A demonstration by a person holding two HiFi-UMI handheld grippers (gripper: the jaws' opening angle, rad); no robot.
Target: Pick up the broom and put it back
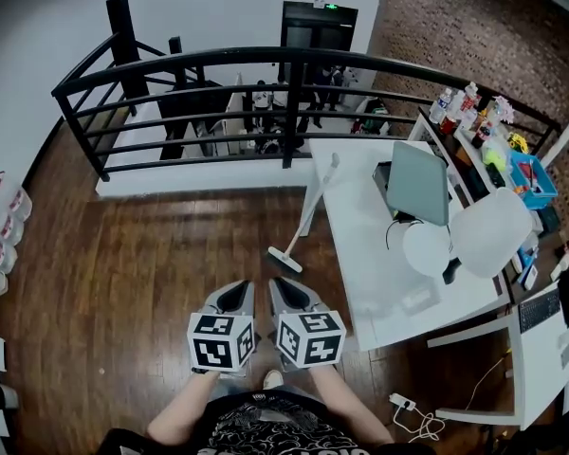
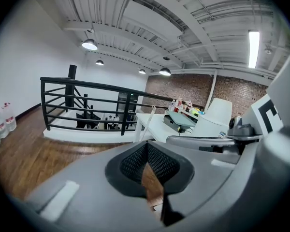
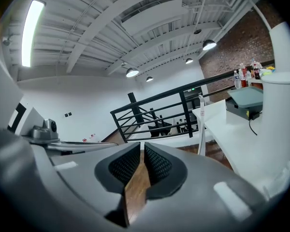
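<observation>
The broom (image 1: 309, 209) is white and leans against the left edge of the white table (image 1: 360, 254), its head on the wood floor. It also shows far ahead in the left gripper view, the broom (image 2: 146, 122) by the table corner, and as the broom (image 3: 201, 125) in the right gripper view. My left gripper (image 1: 234, 292) and right gripper (image 1: 286, 288) hang side by side well short of it, pointing toward it. The left gripper (image 2: 146, 146) has its pads meeting at the tip, with nothing held. A thin slit shows between the pads of the right gripper (image 3: 141, 148), and nothing is in it.
A black railing (image 1: 289, 112) runs across behind the broom and table. On the table lie a grey laptop (image 1: 417, 180) and cables; a white chair (image 1: 493, 227) stands at its right. Bottles (image 1: 2, 224) line the left wall. A power strip (image 1: 403, 406) lies on the floor.
</observation>
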